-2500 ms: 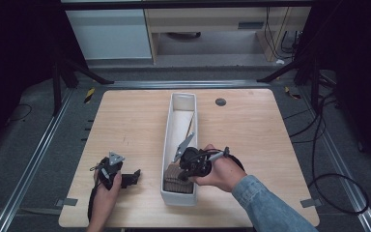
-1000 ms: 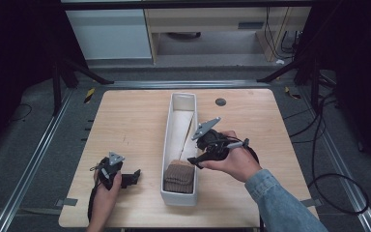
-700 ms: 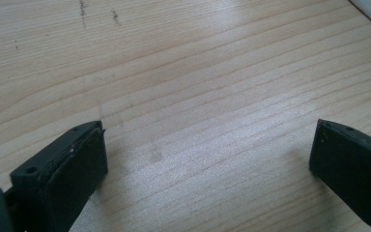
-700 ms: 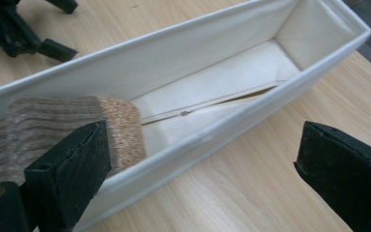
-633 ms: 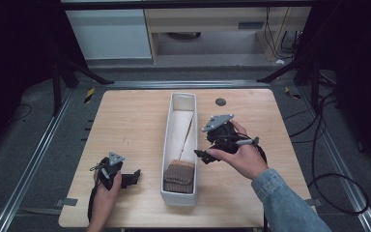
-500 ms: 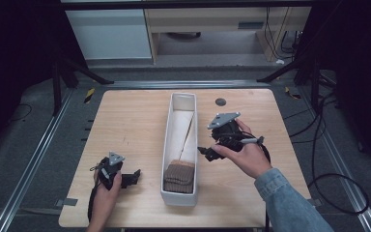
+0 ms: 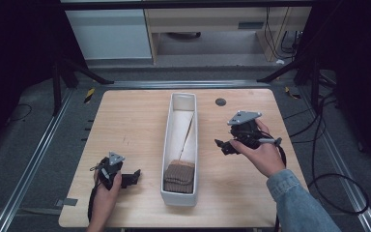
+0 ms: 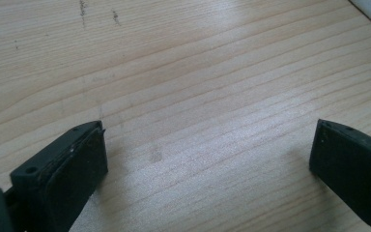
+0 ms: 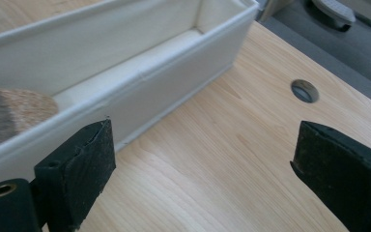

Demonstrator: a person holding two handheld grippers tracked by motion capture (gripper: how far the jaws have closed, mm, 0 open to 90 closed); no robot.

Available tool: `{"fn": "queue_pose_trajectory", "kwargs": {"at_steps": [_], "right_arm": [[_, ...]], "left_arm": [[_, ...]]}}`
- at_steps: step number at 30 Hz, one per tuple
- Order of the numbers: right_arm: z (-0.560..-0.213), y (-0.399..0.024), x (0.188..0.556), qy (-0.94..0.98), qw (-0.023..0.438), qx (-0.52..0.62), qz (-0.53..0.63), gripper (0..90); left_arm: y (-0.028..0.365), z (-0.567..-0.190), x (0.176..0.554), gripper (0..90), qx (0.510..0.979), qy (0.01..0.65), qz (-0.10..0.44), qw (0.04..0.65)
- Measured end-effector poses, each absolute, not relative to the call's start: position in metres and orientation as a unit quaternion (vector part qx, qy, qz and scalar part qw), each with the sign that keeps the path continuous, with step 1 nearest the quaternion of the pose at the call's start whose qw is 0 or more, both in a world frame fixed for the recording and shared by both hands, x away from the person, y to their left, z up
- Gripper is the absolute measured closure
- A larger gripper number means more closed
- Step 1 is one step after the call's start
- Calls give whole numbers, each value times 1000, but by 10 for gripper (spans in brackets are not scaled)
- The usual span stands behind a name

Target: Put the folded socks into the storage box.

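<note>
Overall light: bright on the table (image 7: 125, 121), dim on the floor, near black at both side edges of the high view.
Source: apparently overhead; pale sheen on the wood in both gripper views.
Shadows: soft and short beside the white bin (image 7: 179, 145); a diagonal shade line across its inner floor.
Glare: mild washed-out patch mid-frame in the left gripper view, strong on the bin wall (image 9: 125, 92) in the right gripper view.
Sharpness: high view soft and grainy, fine detail lost.
Focus: wood grain crisp in the gripper views; brown fabric (image 9: 9, 113) at the left edge blurred.
Distortion: slight bowing of the table edges in the high view.
</note>
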State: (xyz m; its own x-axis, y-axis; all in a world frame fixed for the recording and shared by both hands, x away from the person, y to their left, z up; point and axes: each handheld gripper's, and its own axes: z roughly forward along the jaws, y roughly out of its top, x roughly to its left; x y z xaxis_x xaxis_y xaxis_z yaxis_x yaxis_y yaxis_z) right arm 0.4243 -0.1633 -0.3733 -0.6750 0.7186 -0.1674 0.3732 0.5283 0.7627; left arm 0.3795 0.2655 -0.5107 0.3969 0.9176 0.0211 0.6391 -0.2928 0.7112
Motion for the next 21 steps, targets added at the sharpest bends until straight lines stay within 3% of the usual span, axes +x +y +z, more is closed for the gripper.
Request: {"fn": "queue_pose_trajectory", "kwargs": {"at_steps": [21], "right_arm": [[-434,-217,416,816,239,399,343,148]], "left_arm": [[265,-511,379,0,773,503,220,316]]}}
